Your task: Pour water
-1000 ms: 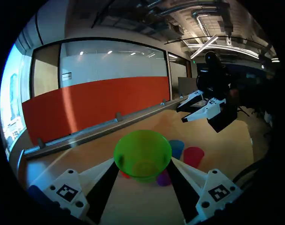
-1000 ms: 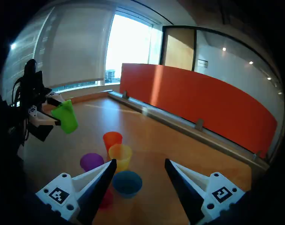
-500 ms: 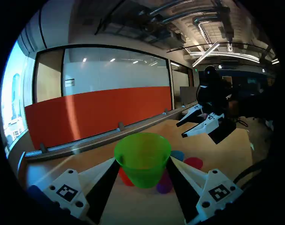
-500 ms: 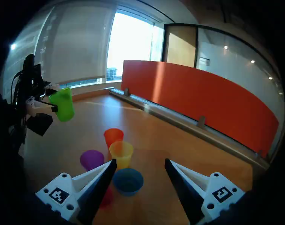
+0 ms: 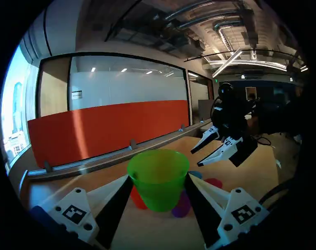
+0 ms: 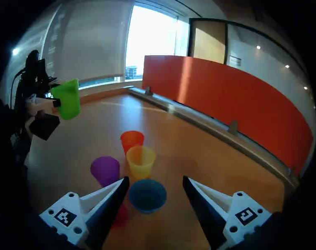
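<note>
Comparing with a second ago: was staring down into the green cup [image 5: 158,185] in the left gripper view back then, tipped forward. Now seeing it side-on and pretty much upright at bottom centre. Over in the right gripper view, spotted it higher toward the upper left than before, and less tilted. Also drifted in closer on the cluster of cups, so seeing them bigger.

On to containers. Counting five on the bench [image 6: 224,166]: an orange cup [image 6: 132,141], a yellow cup [image 6: 141,160] just in front of it, a purple cup [image 6: 105,170] to the left, a blue cup [image 6: 147,201] at bottom centre, and a red cup [image 6: 121,214] half hidden behind the finger at lower left. Looking right into the blue one and can't make out any water. Can't tell what's in the green one either.

As for the left hand-held gripper [image 5: 158,178]: closed on the green cup, one finger pressed against each side. As for the right hand-held gripper [image 6: 155,180]: spread wide, gripping nothing, framing the blue cup between its fingers without touching it.
</note>
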The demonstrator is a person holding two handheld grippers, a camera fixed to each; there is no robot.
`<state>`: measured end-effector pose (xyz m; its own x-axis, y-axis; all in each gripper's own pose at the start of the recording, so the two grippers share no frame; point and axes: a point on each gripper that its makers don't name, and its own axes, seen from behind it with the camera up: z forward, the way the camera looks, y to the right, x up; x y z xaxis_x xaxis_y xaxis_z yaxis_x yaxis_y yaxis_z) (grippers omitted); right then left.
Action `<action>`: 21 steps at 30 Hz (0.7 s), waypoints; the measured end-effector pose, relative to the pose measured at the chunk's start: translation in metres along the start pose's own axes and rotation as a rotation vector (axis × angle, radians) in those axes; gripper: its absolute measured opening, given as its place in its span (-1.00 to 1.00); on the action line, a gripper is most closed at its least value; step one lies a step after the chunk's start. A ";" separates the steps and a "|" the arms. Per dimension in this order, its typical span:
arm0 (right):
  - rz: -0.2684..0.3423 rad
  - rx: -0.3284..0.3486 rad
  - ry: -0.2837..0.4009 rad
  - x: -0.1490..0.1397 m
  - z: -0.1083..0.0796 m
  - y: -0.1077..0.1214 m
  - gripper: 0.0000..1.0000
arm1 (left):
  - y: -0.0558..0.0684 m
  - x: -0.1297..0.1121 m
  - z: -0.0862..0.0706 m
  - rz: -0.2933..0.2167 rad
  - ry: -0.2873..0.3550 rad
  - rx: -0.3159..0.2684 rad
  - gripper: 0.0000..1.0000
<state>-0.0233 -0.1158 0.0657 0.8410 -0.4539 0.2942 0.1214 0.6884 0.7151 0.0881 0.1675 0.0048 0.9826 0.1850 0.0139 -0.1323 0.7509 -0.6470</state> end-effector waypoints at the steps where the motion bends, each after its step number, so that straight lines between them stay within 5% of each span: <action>1: -0.001 0.005 -0.006 -0.001 0.001 -0.001 0.99 | 0.001 0.001 0.000 -0.001 0.002 -0.001 0.68; 21: -0.019 0.077 -0.116 -0.030 0.021 -0.009 0.99 | 0.013 0.009 -0.012 -0.003 0.016 -0.013 0.68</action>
<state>-0.0607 -0.1197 0.0636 0.7717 -0.5319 0.3488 0.0918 0.6358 0.7664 0.0964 0.1709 -0.0130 0.9851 0.1722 0.0039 -0.1273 0.7431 -0.6570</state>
